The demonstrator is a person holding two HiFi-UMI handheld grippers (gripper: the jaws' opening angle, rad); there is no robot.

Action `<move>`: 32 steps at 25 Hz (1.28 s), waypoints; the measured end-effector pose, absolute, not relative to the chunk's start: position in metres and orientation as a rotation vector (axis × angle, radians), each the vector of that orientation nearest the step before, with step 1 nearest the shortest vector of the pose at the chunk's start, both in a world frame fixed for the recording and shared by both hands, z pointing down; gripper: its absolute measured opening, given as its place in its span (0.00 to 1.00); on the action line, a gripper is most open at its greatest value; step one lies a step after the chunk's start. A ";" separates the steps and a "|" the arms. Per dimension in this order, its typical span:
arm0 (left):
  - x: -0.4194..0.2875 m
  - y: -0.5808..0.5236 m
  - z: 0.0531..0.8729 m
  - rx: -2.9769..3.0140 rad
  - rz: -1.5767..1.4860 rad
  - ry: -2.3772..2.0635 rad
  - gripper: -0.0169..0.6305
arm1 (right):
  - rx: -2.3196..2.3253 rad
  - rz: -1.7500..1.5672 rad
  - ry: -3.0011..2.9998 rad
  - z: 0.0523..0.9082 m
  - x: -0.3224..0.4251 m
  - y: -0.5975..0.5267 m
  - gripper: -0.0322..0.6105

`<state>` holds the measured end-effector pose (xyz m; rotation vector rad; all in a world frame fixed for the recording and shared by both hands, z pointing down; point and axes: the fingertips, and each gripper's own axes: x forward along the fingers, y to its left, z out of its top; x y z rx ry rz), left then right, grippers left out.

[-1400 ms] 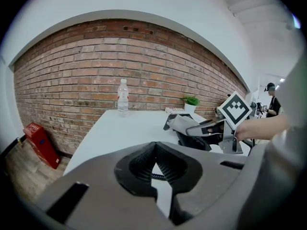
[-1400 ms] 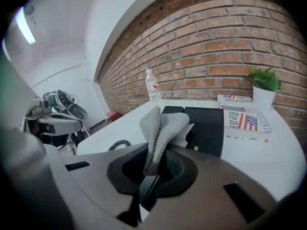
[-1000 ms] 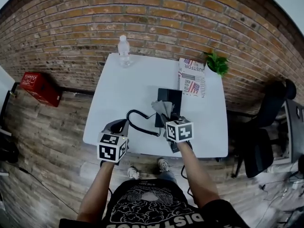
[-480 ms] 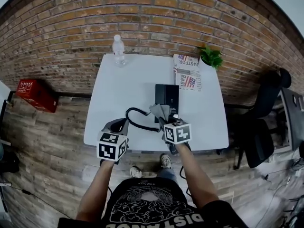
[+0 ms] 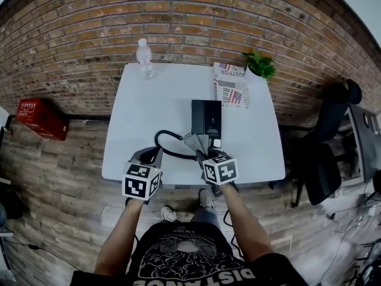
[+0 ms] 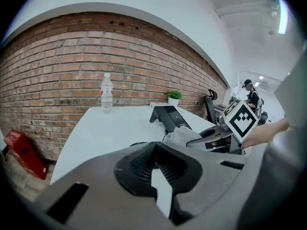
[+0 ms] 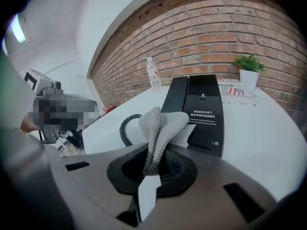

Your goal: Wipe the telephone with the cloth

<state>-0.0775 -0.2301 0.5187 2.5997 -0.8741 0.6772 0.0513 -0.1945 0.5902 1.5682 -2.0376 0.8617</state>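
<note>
The black telephone [image 5: 206, 119] lies in the middle of the white table [image 5: 155, 100], and its coiled cord [image 5: 168, 146] trails toward the near left. My right gripper [image 5: 204, 155] is shut on a grey cloth [image 5: 195, 142] at the phone's near-left corner. In the right gripper view the cloth [image 7: 163, 128] rises from that gripper [image 7: 151, 176] in front of the phone [image 7: 204, 109], with the cord [image 7: 125, 128] to its left. My left gripper [image 5: 149, 155] hovers by the near table edge beside the cord. Its jaws [image 6: 156, 169] look shut with nothing between them.
A water bottle [image 5: 143, 57] stands at the far left of the table. A newspaper [image 5: 231, 84] and a small potted plant [image 5: 261, 64] sit at the far right, against the brick wall. A red box [image 5: 38, 117] lies on the floor at left, and an office chair [image 5: 324, 159] stands at right.
My right gripper has drawn the cloth back from over the phone's near end to its near-left corner. The left gripper has stayed put.
</note>
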 end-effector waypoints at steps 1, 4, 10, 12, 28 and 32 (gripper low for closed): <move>-0.077 -0.230 0.519 2.600 0.676 -0.873 0.04 | 1.568 0.853 -2.039 0.589 0.052 -0.193 0.07; -0.075 -0.231 0.519 2.600 0.664 -0.877 0.04 | 1.592 0.804 -2.055 0.574 0.057 -0.195 0.07; -0.071 -0.235 0.516 2.600 0.634 -0.887 0.04 | 1.695 0.683 -2.091 0.525 0.078 -0.213 0.07; -0.070 -0.238 0.515 2.599 0.625 -0.898 0.04 | 1.697 0.639 -2.100 0.511 0.084 -0.223 0.07; -0.084 -0.263 0.517 2.516 0.602 -1.047 0.04 | 1.464 0.353 -2.117 0.473 0.082 -0.340 0.07; -0.084 -0.272 0.514 2.488 0.596 -1.107 0.04 | 1.376 0.342 -2.106 0.486 0.079 -0.362 0.07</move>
